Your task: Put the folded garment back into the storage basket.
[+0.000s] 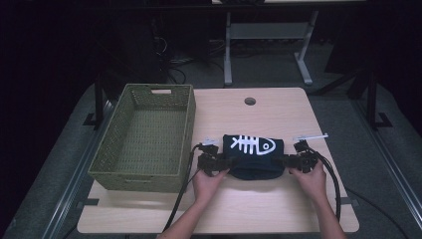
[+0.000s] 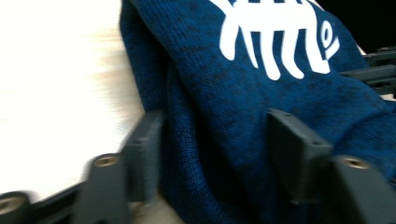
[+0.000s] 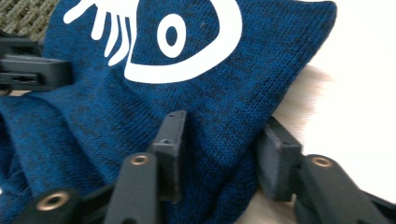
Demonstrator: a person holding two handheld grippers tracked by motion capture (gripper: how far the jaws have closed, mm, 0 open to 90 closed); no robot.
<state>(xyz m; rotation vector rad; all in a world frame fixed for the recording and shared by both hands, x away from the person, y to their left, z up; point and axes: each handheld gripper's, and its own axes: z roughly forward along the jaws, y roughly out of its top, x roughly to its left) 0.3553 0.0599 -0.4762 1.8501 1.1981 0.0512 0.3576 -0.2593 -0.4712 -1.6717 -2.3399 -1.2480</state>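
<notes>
i'm watching the folded blue knit garment [image 1: 254,155] with the white fish-skeleton print [image 1: 253,144] lying on the wooden table [image 1: 278,209], just to the right of the green woven basket [image 1: 147,138], near the person's edge of the table. the left gripper [image 1: 219,162] is sitting at the garment's left end and the right gripper [image 1: 292,162] at its right end, each held in a hand [image 1: 208,181] coming in from the bottom of the high view.

in the left gripper view the jaws are standing on either side of a thick bunch of the knit, with the folded edge of the cloth between them; both pads [image 2: 299,154] are looking to be against the fabric, pinching it. in the right gripper view the jaws are likewise straddling the garment's corner, with the cloth bulging between the pads [image 3: 172,144], so i'm reading that as a pinch on the garment too. the other gripper's black jaw is showing at the far edge of each gripper view, across the cloth.
</notes>
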